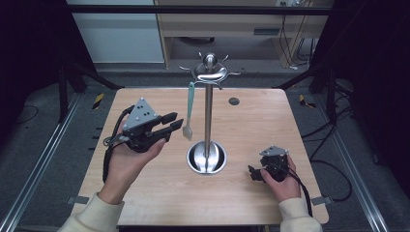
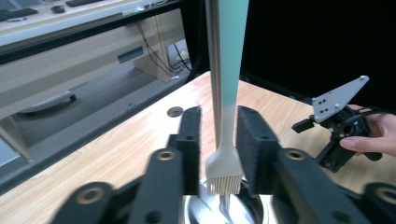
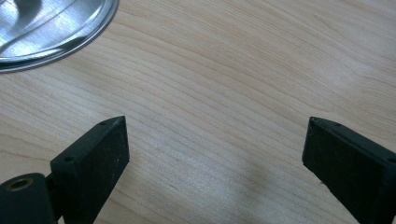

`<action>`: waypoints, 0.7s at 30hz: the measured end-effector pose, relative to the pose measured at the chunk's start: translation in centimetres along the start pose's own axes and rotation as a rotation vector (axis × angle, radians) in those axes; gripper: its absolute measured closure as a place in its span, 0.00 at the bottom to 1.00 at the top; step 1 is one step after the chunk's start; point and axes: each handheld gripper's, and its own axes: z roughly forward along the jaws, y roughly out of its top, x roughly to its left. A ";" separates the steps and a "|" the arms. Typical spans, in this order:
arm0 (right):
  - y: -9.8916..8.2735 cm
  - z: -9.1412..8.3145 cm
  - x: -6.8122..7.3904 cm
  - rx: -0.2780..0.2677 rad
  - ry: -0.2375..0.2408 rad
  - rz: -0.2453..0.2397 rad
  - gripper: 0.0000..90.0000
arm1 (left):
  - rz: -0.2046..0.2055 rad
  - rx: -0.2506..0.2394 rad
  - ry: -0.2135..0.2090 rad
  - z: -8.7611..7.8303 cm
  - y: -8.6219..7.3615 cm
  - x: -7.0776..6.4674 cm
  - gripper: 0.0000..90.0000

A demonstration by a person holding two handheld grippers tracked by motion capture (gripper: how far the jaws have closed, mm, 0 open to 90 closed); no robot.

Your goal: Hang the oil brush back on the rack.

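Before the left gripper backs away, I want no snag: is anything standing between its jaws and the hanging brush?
Nothing visible. The brush hangs between the left gripper's open jaws, with the stand's pole just behind it.

Light wooden table (image 1: 145, 193), rounded corners, carried a steel utensil stand (image 1: 207, 157) on a round base near centre. A small dark round disc (image 1: 234, 101) lay flat toward the far edge.

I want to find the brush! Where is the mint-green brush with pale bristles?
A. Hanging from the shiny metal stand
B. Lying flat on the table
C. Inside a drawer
A: the mint-green brush with pale bristles hangs from a hook of the shiny metal stand, bristles down.
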 end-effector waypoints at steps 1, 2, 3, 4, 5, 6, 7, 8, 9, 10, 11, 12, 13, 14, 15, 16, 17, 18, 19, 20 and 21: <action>0.0 0.0 0.0 -0.001 0.001 0.001 0.09 | -0.004 0.000 0.004 -0.2 -0.1 0.0 0.69; 0.0 0.0 0.0 -0.002 0.000 0.002 0.09 | -0.002 0.000 0.006 -0.3 -0.2 0.0 0.66; 0.0 0.0 0.0 -0.001 -0.001 0.001 0.09 | -0.004 0.004 0.010 -0.3 -0.3 0.0 0.62; 0.0 0.0 0.0 0.000 -0.002 0.000 0.09 | 0.000 0.009 0.014 -0.4 -0.4 0.1 0.57; 0.0 0.0 0.0 0.001 -0.002 0.000 0.09 | 0.002 0.014 0.015 -0.5 -0.6 0.0 0.53; 0.0 0.0 0.0 -0.003 0.000 0.003 0.09 | 0.006 0.018 0.016 -0.5 -0.7 0.0 0.49; 0.0 0.0 0.0 -0.002 0.000 0.001 0.09 | 0.005 0.019 0.017 -0.5 -0.9 0.0 0.45; 0.0 0.0 0.0 -0.003 0.000 0.001 0.09 | 0.004 0.020 0.016 -0.5 -1.0 0.0 0.40; 0.0 0.0 0.0 -0.006 -0.001 -0.001 0.09 | 0.003 0.024 0.014 -0.5 -1.2 0.0 0.30; 0.0 0.0 0.0 -0.006 -0.001 -0.001 0.09 | -0.002 0.028 0.009 -0.5 -1.3 -0.1 0.30; 0.0 -0.1 0.0 -0.007 -0.003 0.002 0.09 | -0.005 0.034 0.001 -0.5 -1.5 -0.1 0.26; 0.1 -0.2 0.0 -0.010 0.000 0.004 0.09 | -0.003 0.041 -0.002 -0.5 -1.7 -0.2 0.22; 0.1 -0.2 0.0 -0.017 -0.003 0.006 0.09 | 0.002 0.052 -0.002 -0.5 -1.9 -0.3 0.19; 0.1 -0.2 0.0 -0.019 -0.004 0.008 0.09 | 0.006 0.061 -0.003 -0.5 -2.1 -0.4 0.16; 0.1 -0.2 0.0 -0.020 -0.004 0.009 0.09 | 0.010 0.067 -0.005 -0.6 -2.3 -0.4 0.15; 0.1 -0.2 -0.1 -0.020 -0.006 0.008 0.09 | 0.010 0.070 -0.006 -0.6 -2.5 -0.5 0.13; 0.0 -0.3 -0.1 -0.022 -0.007 0.009 0.09 | 0.007 0.075 -0.009 -0.6 -2.7 -0.6 0.11; 0.0 -0.3 -0.1 -0.022 -0.006 0.010 0.09 | 0.014 0.080 -0.011 -0.8 -3.0 -0.7 0.10; 0.1 -0.3 -0.1 -0.024 -0.009 0.009 0.09 | 0.014 0.079 -0.011 -0.8 -3.2 -0.7 0.10; 0.1 -0.3 -0.1 -0.024 -0.009 0.009 0.09 | 0.016 0.080 -0.010 -1.0 -3.4 -0.8 0.10; 0.0 -0.3 -0.1 -0.022 -0.008 0.008 0.09 | 0.013 0.080 -0.010 -1.1 -3.6 -0.8 0.10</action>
